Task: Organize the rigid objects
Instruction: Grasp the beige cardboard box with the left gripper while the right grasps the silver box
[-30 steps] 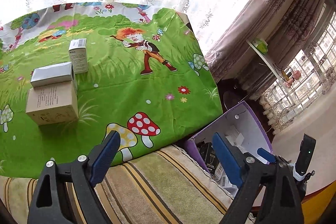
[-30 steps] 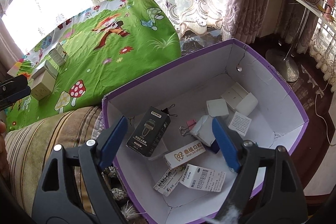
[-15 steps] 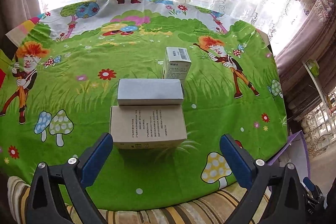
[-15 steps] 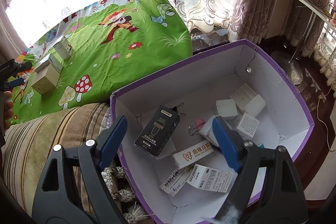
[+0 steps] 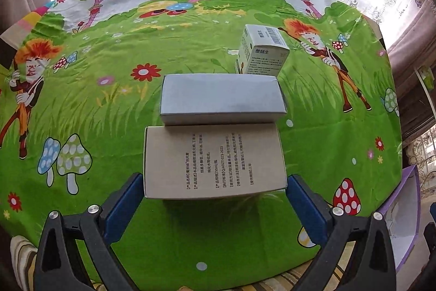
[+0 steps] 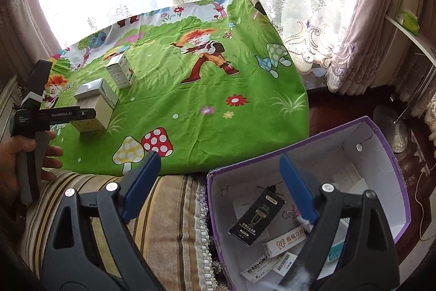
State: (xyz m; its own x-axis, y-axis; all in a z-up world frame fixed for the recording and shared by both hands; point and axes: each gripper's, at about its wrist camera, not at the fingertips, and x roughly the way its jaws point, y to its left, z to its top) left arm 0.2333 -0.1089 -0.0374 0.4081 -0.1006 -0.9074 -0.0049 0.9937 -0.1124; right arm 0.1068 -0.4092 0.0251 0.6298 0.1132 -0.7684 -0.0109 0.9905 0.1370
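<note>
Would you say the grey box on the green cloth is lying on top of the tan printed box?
No; in the left wrist view the grey box lies directly behind the tan printed box, both resting on the green cloth.

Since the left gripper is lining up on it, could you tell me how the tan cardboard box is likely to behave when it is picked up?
The tan box looks like thin printed carton, so probably light, and its walls may dent under a hard squeeze. Its flat, matte sides should grip well. The grey box seems to lie against its far edge, so lifting may nudge that.

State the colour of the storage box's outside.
Purple outside, white inside; the storage box shows best in the right wrist view.
</note>
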